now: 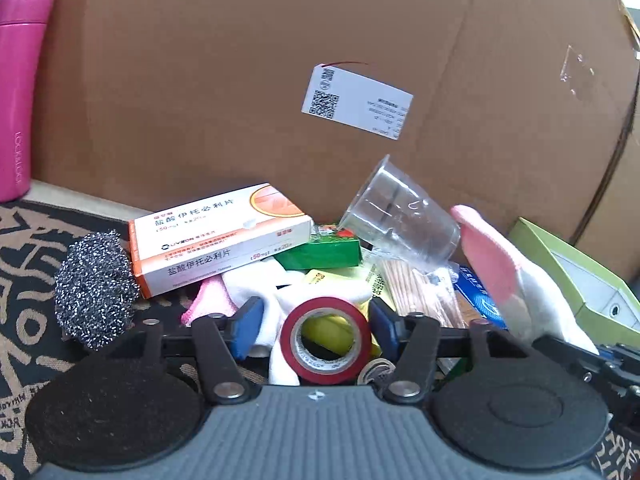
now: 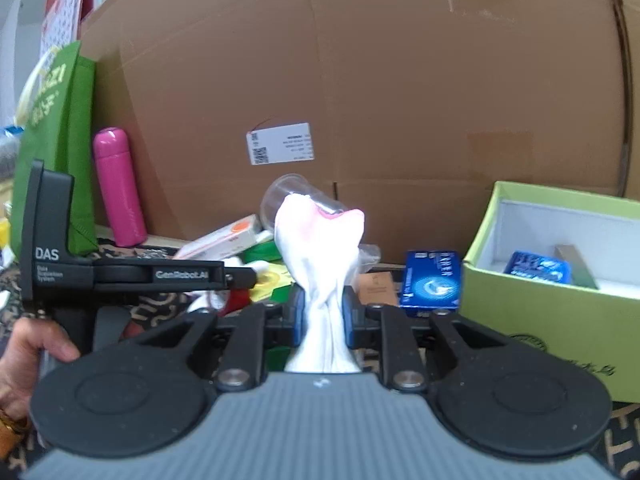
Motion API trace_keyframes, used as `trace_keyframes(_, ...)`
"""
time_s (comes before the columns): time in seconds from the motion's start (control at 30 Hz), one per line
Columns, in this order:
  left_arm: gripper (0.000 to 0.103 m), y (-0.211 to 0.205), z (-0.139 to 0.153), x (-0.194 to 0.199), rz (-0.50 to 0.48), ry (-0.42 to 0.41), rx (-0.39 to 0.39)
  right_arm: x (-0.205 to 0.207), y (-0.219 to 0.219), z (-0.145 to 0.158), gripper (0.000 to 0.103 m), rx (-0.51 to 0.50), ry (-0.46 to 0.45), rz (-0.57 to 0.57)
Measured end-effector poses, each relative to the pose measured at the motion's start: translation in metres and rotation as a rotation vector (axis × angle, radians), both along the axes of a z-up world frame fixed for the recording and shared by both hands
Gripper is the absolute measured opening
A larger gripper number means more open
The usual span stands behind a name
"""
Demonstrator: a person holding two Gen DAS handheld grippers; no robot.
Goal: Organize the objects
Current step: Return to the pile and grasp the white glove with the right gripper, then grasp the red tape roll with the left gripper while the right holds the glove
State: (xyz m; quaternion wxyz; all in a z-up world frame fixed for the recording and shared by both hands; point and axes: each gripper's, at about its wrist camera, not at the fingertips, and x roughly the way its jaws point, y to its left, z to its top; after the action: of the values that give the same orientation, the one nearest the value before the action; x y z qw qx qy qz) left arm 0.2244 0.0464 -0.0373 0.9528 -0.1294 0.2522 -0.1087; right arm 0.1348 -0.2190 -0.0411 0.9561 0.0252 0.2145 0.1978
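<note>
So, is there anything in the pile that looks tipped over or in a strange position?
Yes. The clear plastic cup lies tilted on its side on top of the pile, in front of the cardboard box, not standing. The white and pink sock sticks up, pinched in the right tongs.

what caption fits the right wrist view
Right tongs shut on a white and pink sock, green box at right.

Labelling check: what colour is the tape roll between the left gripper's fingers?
Red tape roll, best seen in the left wrist view.
</note>
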Motion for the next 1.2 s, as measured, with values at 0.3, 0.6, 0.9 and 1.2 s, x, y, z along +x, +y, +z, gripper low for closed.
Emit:
trace_keyframes(0.3,0.05,-0.001,0.003,-0.01,0.001,-0.044,0.029,-0.006,-0.007,0.009,0.018,0.076,-0.058,0.008)
trace_keyframes(0.6,0.016,0.005,0.02,-0.027,-0.011,-0.086,-0.042,-0.007,-0.014,0.015,0.018,0.09,-0.081,-0.019)
trace_keyframes(0.9,0.077,-0.011,-0.009,-0.007,0.007,0.003,0.007,-0.007,-0.004,0.008,0.018,0.051,-0.055,-0.002)
trace_keyframes(1.2,0.053,-0.016,-0.006,-0.008,-0.016,-0.032,0.081,-0.007,-0.001,0.006,0.018,0.032,-0.047,-0.009)
